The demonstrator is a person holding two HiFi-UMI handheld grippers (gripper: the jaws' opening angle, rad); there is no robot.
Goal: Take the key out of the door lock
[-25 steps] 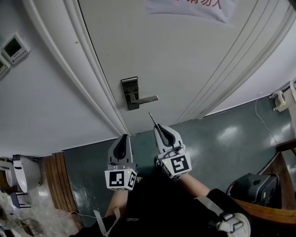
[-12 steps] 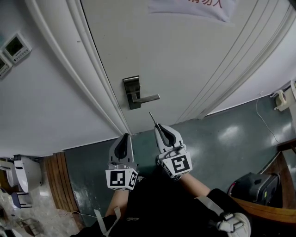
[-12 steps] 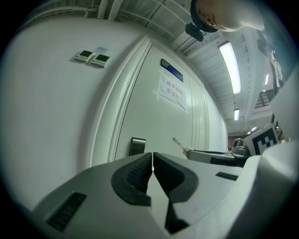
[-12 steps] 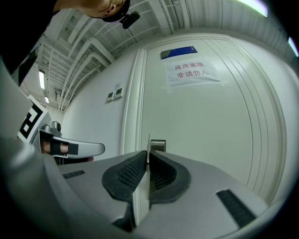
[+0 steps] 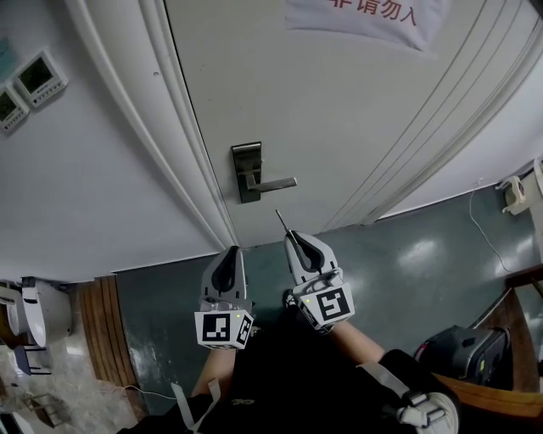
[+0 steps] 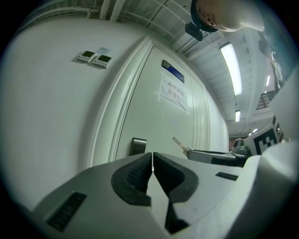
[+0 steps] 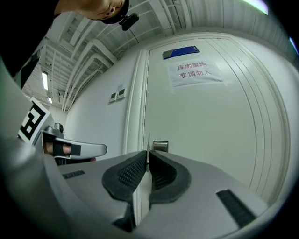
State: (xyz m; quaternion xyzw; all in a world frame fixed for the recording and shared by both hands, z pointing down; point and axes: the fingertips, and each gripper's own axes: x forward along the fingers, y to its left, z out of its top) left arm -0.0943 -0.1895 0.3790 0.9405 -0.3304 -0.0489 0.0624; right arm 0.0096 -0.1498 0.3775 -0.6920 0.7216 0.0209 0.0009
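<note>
The right gripper (image 5: 291, 235) is still clamping the key (image 5: 281, 219) clear below the door lock (image 5: 246, 169), unmoved, so extraction is appearing complete; the left gripper (image 5: 228, 252) is staying closed, empty.

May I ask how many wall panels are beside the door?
2, side by side left of the door: one wall panel, another at the frame edge; more may lie outside.

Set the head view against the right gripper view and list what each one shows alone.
Head view only: the lever handle and green floor. Right gripper view only: the blue plate above the door and a ceiling light. Both: the paper sign, the lock plate, and the key clamped in the right gripper.
</note>
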